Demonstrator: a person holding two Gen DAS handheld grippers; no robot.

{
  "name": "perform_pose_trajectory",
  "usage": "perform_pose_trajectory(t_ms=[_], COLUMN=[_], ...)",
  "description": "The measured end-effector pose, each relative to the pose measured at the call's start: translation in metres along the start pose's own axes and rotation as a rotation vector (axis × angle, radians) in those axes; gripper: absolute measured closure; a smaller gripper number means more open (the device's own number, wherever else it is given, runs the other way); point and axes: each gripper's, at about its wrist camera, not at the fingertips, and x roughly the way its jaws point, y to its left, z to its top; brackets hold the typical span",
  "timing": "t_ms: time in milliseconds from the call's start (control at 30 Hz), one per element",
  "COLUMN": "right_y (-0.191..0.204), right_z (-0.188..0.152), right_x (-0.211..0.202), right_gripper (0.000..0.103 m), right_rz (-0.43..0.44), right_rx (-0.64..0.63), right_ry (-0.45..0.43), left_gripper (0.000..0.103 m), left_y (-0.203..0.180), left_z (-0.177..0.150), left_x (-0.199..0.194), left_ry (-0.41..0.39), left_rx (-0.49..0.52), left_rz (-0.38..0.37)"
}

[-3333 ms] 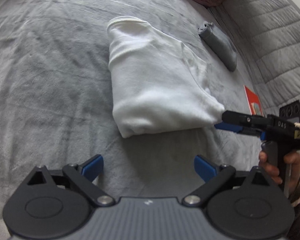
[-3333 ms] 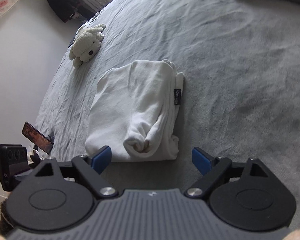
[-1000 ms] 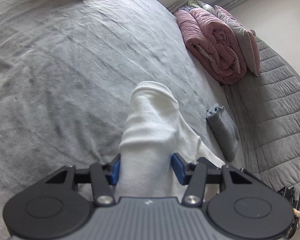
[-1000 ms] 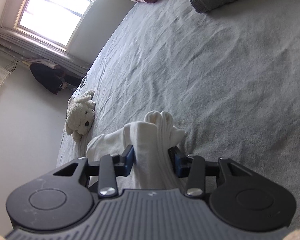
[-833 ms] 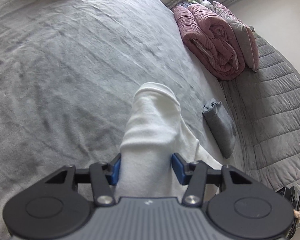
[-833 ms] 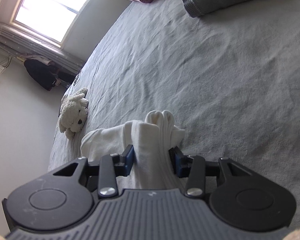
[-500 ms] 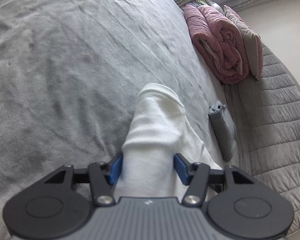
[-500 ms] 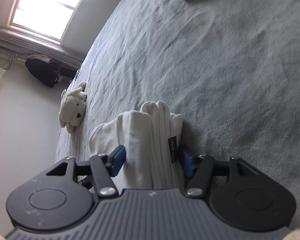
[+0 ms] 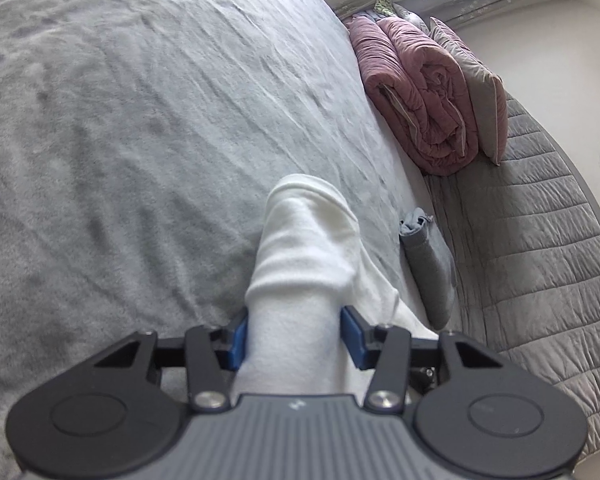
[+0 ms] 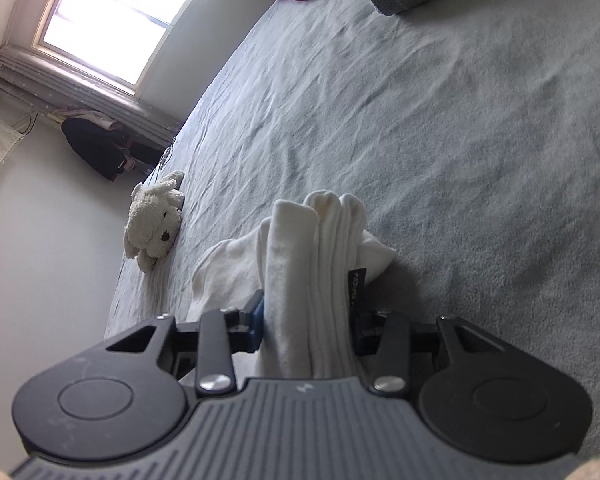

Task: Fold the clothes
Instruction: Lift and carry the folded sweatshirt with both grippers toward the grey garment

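Carrying the folded white sweatshirt, left gripper and right gripper each pinch an end; next, set it beside the folded grey garment.

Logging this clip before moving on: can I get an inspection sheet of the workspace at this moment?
Surface: grey blanket over the bed, lightly wrinkled.
Job's things: folded white garment, clamped at both ends.
Clutter: folded grey garment; plush dog; rolled pink quilt and pillow.
Grippers: left hand-held gripper and right hand-held gripper both shut on the white garment.
Cables: nothing seen.
Surroundings: quilted grey headboard; bright window; dark clothing beneath it.
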Motion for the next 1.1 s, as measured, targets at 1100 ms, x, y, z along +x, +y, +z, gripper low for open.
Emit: perform_pose_trajectory(t_ms=[1100], right_y=[-0.045], right_z=[0.229], right_x=[-0.051], right_gripper=[0.06], right_rz=[0.039], right_rx=[0.061], right_ry=[-0.5], left_gripper=[0.059], left_y=[-0.256], left_z=[0.103], left_x=[0.206], left_ry=[0.034], left_rx=[0.361], left_rz=[-0.172])
